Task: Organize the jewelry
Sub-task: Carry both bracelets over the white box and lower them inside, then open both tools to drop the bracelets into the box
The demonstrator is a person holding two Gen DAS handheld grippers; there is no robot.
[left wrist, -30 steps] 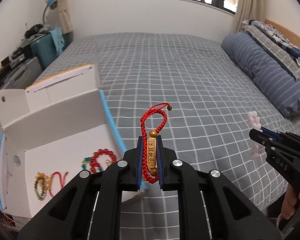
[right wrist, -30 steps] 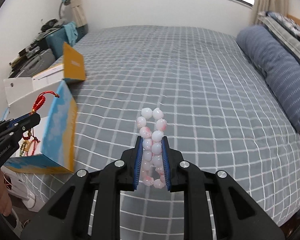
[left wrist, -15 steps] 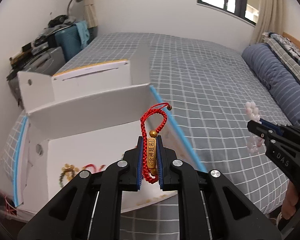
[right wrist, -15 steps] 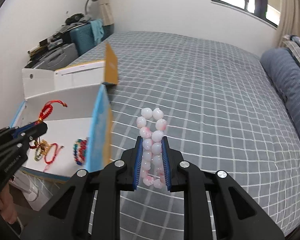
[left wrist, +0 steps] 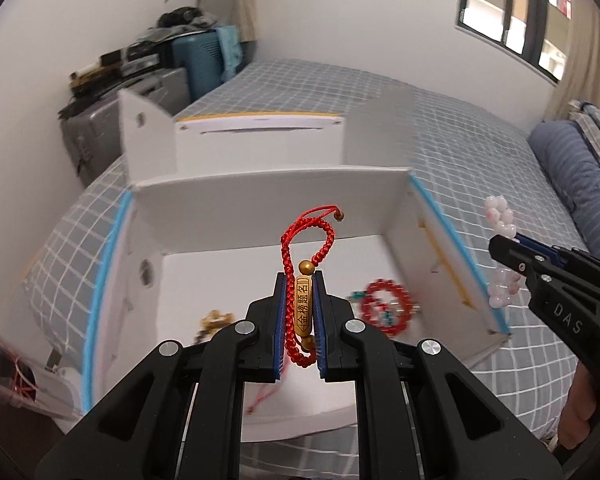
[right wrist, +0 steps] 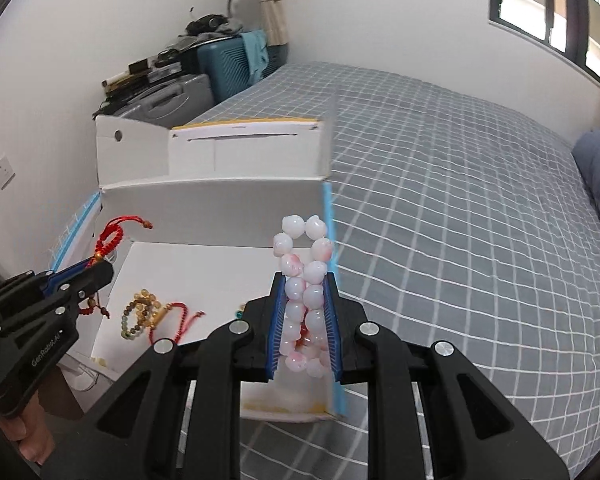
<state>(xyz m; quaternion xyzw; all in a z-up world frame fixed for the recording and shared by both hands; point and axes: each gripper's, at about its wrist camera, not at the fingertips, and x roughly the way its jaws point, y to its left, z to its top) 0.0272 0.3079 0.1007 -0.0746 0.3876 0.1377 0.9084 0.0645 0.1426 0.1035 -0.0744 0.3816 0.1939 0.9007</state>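
The bed [right wrist: 460, 184] with its grey checked cover carried an open white box [left wrist: 260, 208], and both claws pointed down at a slant toward it. The left claw [left wrist: 299, 292] hung over the inside of the box. The right claw [right wrist: 305, 292] was over the right wall of the box, beside the blue edge.

The left claw was pinching a red cord bracelet [left wrist: 300, 312] with a gold bar; its loop stood up above the tips. The right claw was pinching a pink and white bead bracelet [right wrist: 302, 280], folded double between the pads.

On the box floor lay a red bead bracelet [left wrist: 386, 308], blurred, and a brown bead bracelet [right wrist: 140, 316] with a red cord next to it. The claw bodies hid the near part of the floor. Only fingers [right wrist: 24, 440] of the person's hands showed at the frame edges.
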